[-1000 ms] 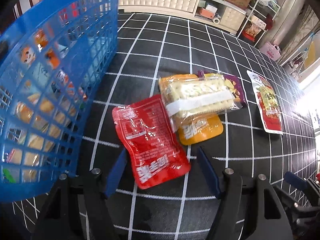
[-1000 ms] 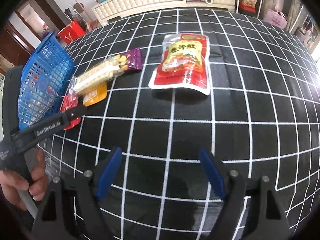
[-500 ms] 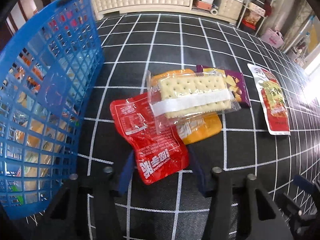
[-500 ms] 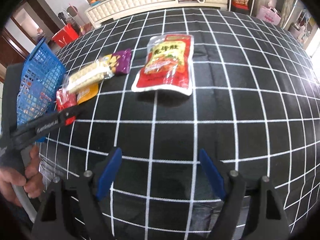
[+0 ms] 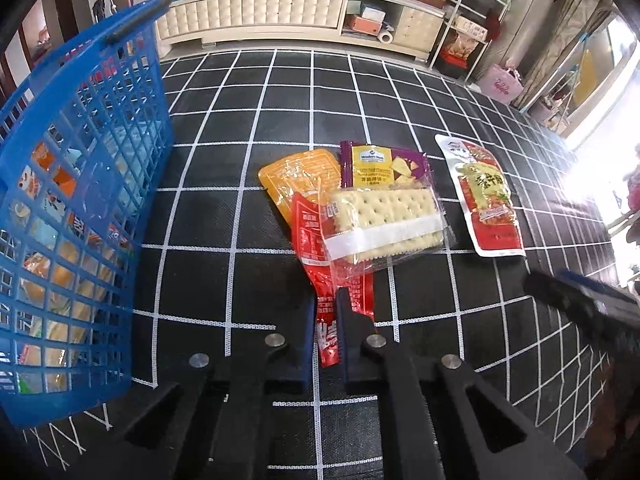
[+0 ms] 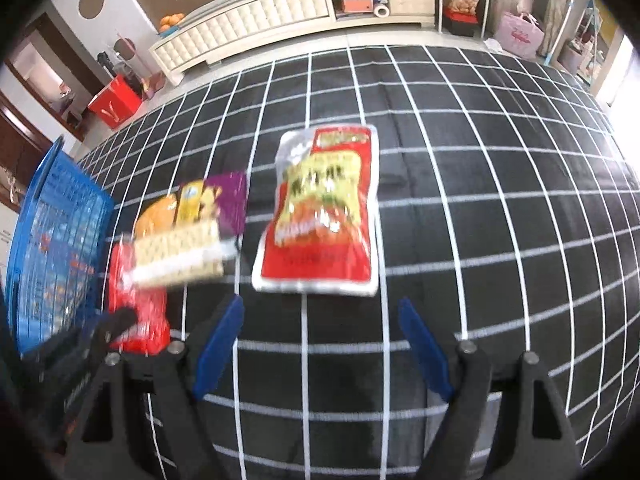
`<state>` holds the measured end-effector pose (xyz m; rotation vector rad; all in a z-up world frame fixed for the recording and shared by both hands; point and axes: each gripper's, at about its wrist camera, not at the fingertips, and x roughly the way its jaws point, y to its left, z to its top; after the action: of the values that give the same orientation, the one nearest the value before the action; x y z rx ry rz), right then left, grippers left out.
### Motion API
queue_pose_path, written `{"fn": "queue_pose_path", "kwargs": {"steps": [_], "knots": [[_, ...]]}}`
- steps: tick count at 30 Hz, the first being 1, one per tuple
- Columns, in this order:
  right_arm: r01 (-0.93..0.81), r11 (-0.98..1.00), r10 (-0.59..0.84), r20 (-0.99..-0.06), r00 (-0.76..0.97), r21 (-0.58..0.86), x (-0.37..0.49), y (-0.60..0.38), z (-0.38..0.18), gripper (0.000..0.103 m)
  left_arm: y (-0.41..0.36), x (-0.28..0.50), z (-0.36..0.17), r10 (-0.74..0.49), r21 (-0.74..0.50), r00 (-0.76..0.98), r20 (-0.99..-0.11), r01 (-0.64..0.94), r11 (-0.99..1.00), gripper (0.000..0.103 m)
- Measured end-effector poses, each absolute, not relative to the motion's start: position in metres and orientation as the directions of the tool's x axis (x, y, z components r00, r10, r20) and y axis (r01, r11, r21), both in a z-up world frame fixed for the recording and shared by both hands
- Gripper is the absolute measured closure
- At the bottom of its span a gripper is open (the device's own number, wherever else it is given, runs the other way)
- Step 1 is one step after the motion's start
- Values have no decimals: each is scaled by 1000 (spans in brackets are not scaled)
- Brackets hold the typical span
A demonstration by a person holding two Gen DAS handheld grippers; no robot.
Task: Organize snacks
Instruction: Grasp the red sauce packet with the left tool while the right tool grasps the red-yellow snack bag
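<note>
Snacks lie in a loose pile on the gridded worktop (image 5: 240, 184), just right of the blue basket (image 5: 80, 184), which already holds several packs. Our left tool (image 5: 326, 332) is clamped on the near end of the red pouch (image 5: 316, 248); that pouch runs under the cracker pack (image 5: 384, 220), which in turn overlaps the orange pouch (image 5: 296, 176) and the purple pack (image 5: 384, 160). Our right tool (image 6: 320, 344) hangs with its fingers apart, empty, just short of the big red-and-yellow pouch (image 6: 324, 216), which lies flat and alone beside the pile.

We judge the step in hand to be freeing the red pouch and carrying it to the basket. To do it well, we should draw the pouch back toward us and low, so the cracker pack slides off instead of riding up with it. The grip sits on a thin, slick edge, so we should keep the squeeze firm and avoid jerking. Then we lift over the basket's wall before letting go. The right tool can meanwhile line up squarely on the near edge of its pouch.
</note>
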<state>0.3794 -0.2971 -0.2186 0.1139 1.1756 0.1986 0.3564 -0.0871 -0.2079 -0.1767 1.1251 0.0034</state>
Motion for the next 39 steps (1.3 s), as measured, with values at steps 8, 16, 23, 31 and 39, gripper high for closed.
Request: {"fn": "queue_pose_path", "kwargs": {"steps": [8,16,23,31,39], "knots": [[-45,985,172,-920,353,167,421,-284,-234,19,-72,342,-203,-112,-149,454,-884,-45,988,100],[-70,996,82,-924,374,60,437,-264,-241,21,-69,348,-209,-134,-158,449,-884,-14,987,100],[-119,993,37,-917,398,-12,420,-269,-238,56,-69,351,-212,-136,-165,452,-881,-24,986,100],[-117,991,108,-912,395,67,380,-292,-233,68,-73,339,-210,-143,-167,456,-879,-11,986,100],[-146,987,131,-864,487,67,330,-293,-173,68,-75,304,-183,-177,-188,494,-851,27,982,101]]}}
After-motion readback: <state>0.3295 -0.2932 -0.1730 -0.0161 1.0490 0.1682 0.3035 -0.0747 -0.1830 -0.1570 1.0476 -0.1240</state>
